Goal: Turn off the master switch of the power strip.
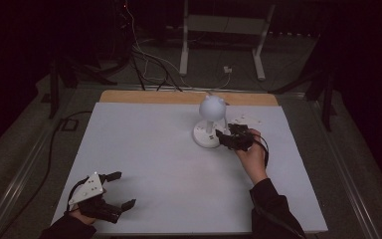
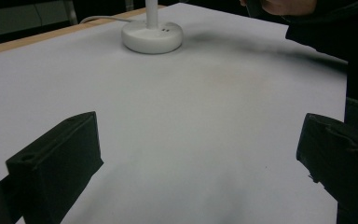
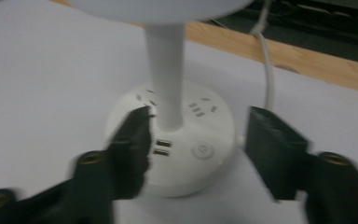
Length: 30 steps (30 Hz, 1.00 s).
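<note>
Gripper (image 3: 196, 140) on the right spread beside lamp base (image 3: 186, 154), left gripper (image 1: 115, 190) spread.

No readable text, brand or number anywhere. One sign only: power symbol on round button (image 3: 202, 150) atop white lamp base (image 3: 186, 177), beside the stem; a bit blurred but recognisable. Small dark socket and port slots on same base, unlabelled. Tiny dark marks on base in left gripper view too small to read. Small white pieces (image 1: 245, 120) on the table's far right, too small to make out any print.
</note>
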### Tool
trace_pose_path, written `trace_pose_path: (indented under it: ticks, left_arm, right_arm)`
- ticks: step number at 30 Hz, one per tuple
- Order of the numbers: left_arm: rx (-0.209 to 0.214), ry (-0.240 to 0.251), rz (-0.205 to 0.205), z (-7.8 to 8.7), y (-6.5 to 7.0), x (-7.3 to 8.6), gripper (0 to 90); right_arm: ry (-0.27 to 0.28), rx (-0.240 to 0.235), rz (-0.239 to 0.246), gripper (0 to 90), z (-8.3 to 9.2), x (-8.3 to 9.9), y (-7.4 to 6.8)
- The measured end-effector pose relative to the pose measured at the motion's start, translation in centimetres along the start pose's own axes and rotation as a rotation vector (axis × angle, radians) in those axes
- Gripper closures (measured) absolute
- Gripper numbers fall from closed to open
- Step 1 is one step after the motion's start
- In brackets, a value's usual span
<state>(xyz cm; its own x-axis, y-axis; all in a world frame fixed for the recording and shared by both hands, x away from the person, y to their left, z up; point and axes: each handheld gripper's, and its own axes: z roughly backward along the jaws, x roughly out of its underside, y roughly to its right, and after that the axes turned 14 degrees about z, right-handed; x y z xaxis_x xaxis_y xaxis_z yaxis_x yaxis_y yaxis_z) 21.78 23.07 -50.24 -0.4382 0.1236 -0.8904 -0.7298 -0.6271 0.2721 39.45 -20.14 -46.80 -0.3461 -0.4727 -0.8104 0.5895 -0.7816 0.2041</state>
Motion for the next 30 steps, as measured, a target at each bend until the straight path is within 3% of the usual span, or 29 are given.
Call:
trace_pose_path:
  ticks: [1, 2, 3, 4, 6, 12, 30]
  left_arm:
    - [0.000, 0.000, 0.000, 0.0, 0.0, 0.0, 0.3]
    - [-0.001, -0.001, -0.001, 0.0, 0.0, 0.0, 0.3]
    - [-0.001, -0.002, -0.001, 0.0, 0.0, 0.0, 0.3]
    - [-0.001, -0.004, -0.003, 0.0, 0.0, 0.0, 0.3]
    - [0.000, -0.001, 0.000, 0.0, 0.0, 0.0, 0.3]
    - [0.007, 0.004, 0.003, 0.0, 0.0, 0.0, 0.3]
    - [0.006, 0.000, -0.001, -0.1, 0.1, 0.0, 0.3]
  right_arm:
    - [0.000, 0.000, 0.000, 33.9, 0.0, 0.0, 0.0]
    - [0.017, -0.024, -0.007, 26.6, 0.4, 0.0, -0.1]
    - [0.017, -0.024, -0.007, 26.6, 0.4, 0.0, -0.1]
    - [0.039, -0.037, -0.009, 20.7, 0.9, 0.0, -0.2]
    - [0.047, -0.083, -0.010, 14.1, 1.3, 0.1, -0.2]
    - [0.054, -0.149, -0.021, 2.6, 2.3, 0.3, -0.6]
    - [0.074, -0.238, 0.032, 3.9, 5.5, 1.9, -2.8]
